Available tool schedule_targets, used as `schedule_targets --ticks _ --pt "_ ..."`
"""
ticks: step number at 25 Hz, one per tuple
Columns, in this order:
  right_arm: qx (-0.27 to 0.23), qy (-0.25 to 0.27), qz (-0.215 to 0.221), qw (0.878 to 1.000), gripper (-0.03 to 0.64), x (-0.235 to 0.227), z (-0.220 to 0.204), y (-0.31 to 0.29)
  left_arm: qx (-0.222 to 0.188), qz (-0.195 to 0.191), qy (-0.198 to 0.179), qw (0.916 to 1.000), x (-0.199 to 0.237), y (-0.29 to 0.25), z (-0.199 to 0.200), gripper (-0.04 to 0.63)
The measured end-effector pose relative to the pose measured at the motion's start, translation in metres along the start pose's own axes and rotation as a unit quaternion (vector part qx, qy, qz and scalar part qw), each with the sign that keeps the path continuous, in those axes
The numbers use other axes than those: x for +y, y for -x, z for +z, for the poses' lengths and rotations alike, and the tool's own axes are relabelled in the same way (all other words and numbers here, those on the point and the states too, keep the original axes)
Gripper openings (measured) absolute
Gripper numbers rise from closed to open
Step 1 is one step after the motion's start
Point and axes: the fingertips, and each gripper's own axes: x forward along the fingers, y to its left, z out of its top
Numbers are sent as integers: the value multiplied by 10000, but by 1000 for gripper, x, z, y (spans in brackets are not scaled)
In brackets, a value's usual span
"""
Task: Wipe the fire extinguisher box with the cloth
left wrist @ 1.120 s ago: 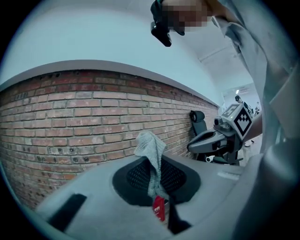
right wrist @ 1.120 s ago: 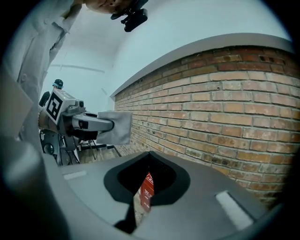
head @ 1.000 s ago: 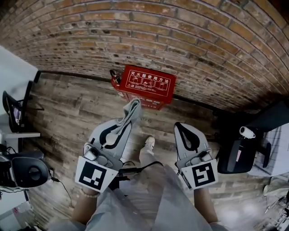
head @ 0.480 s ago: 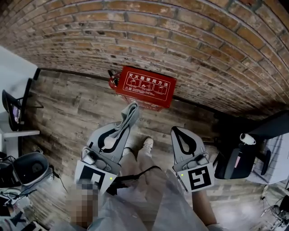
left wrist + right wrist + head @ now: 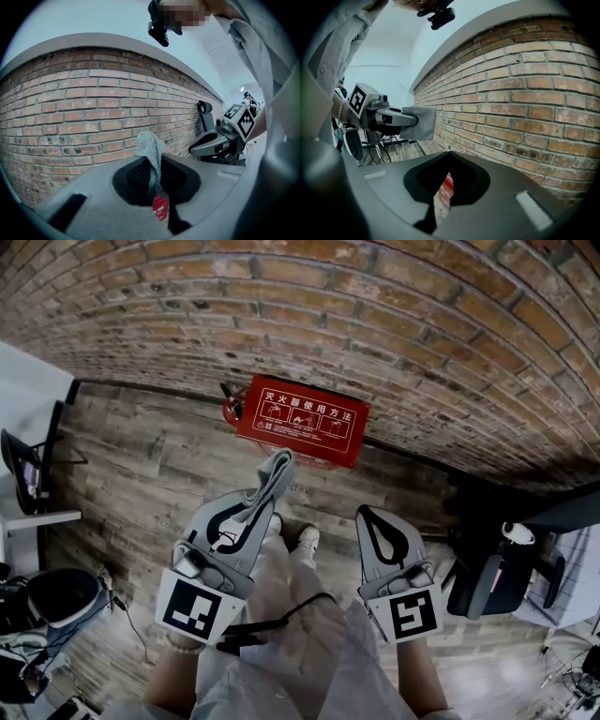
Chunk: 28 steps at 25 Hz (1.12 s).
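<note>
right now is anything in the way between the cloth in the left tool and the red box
Nothing visible. The left tool holds the cloth over the wooden floor, and the fire extinguisher box sits ahead against the brick wall, only floor between them.

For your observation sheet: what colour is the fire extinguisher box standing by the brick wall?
The fire extinguisher box is red, with white print on its top. The head view shows it best.

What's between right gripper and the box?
Nothing: the head view shows only bare floor between the right gripper and the box.
</note>
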Motion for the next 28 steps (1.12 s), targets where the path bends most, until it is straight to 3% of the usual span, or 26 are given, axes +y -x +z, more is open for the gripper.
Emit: schedule_targets --ticks 7,28 --pt "74 -97 -122 9999 8 -16 -22 -34 4 -182 244 9995 21 -36 -23 9" --pt "408 -267 -731 9961 8 -65 -99 -78 35 -1241 310 9918 20 -185 -91 9"
